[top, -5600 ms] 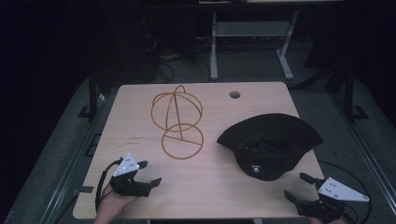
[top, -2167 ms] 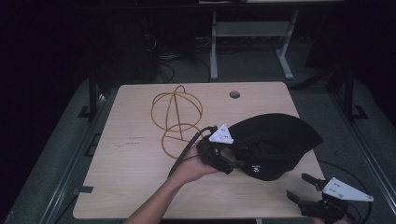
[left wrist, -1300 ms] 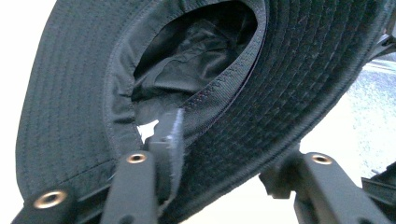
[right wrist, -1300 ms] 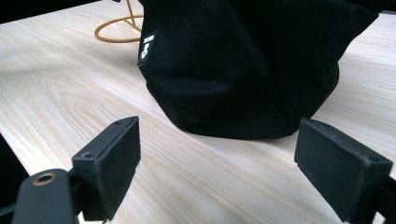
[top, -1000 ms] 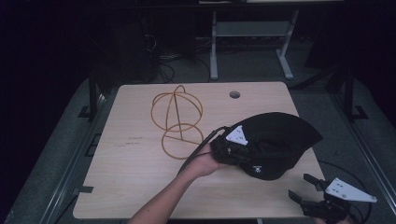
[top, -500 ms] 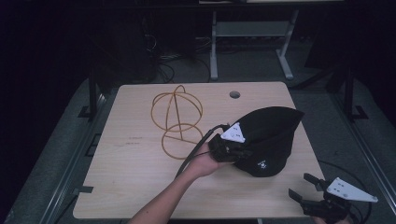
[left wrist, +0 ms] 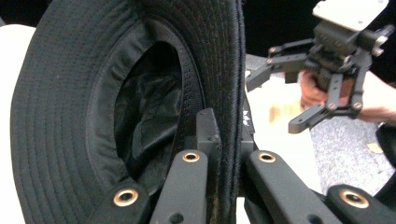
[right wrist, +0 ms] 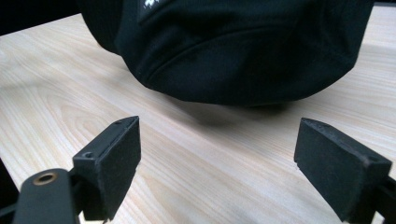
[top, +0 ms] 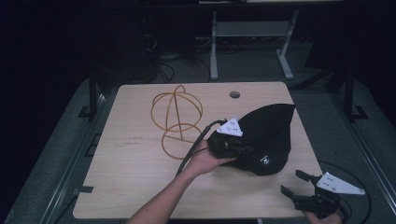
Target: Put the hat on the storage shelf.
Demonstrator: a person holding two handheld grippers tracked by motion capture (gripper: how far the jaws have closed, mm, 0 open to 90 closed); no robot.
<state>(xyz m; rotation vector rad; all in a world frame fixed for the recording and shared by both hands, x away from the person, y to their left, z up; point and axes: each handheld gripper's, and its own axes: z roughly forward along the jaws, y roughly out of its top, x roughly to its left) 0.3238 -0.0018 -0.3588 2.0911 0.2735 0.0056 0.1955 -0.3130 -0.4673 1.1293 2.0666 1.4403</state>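
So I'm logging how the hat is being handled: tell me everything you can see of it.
The hat is black cloth with a wide stitched brim, a dark lining and a small white mark on the crown. It is tipped up on edge on the table, its opening facing the left gripper. That gripper is shut on the brim. The right gripper waits open nearby, not touching it.

Entry, as I see it along my right gripper [right wrist: 217, 163]: two black jaws spread wide, nothing between the pads. Black hat [right wrist: 233, 46]: beyond the jaws, its rounded underside resting on the wooden table [right wrist: 56, 84], shadow beneath. White mark [right wrist: 152, 5] on the hat's upper left.
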